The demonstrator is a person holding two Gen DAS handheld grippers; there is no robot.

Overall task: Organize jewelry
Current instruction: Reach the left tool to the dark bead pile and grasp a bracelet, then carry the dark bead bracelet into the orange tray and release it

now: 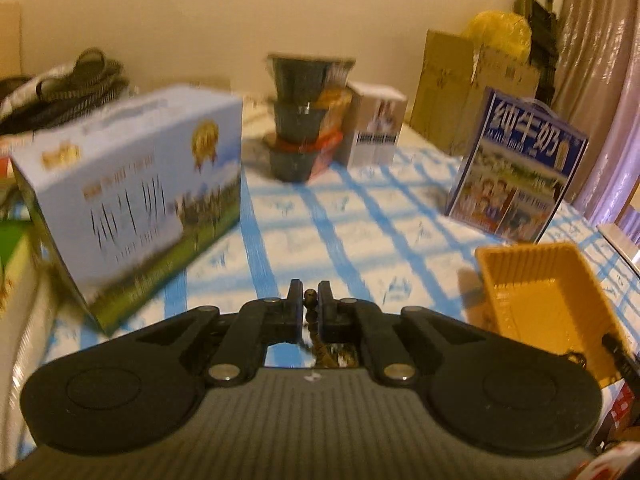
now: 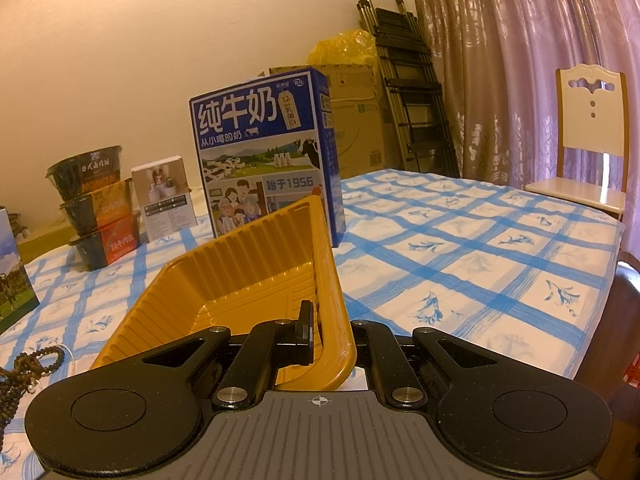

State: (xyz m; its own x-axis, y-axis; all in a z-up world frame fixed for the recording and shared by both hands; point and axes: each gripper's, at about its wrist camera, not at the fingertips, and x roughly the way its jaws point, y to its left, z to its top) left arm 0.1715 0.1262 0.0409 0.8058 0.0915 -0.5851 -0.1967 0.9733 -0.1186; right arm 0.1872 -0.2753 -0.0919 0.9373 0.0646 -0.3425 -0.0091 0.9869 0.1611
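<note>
My left gripper (image 1: 310, 300) is shut on a dark brown beaded necklace (image 1: 311, 312), whose beads show between the pads and hang down below them, above the checked tablecloth. The yellow plastic tray (image 1: 548, 304) lies to its right, empty inside. In the right wrist view my right gripper (image 2: 320, 324) is shut on the near right wall of the yellow tray (image 2: 256, 272), one finger inside and the other hidden behind the wall. The beaded strands (image 2: 28, 364) dangle at that view's left edge over the cloth.
A light blue milk carton box (image 1: 136, 196) lies at the left, a dark blue milk box (image 2: 268, 152) stands behind the tray. Stacked noodle bowls (image 2: 96, 208) and a small white box (image 2: 166, 200) sit further back. A chair (image 2: 588, 136) stands at the table's right end.
</note>
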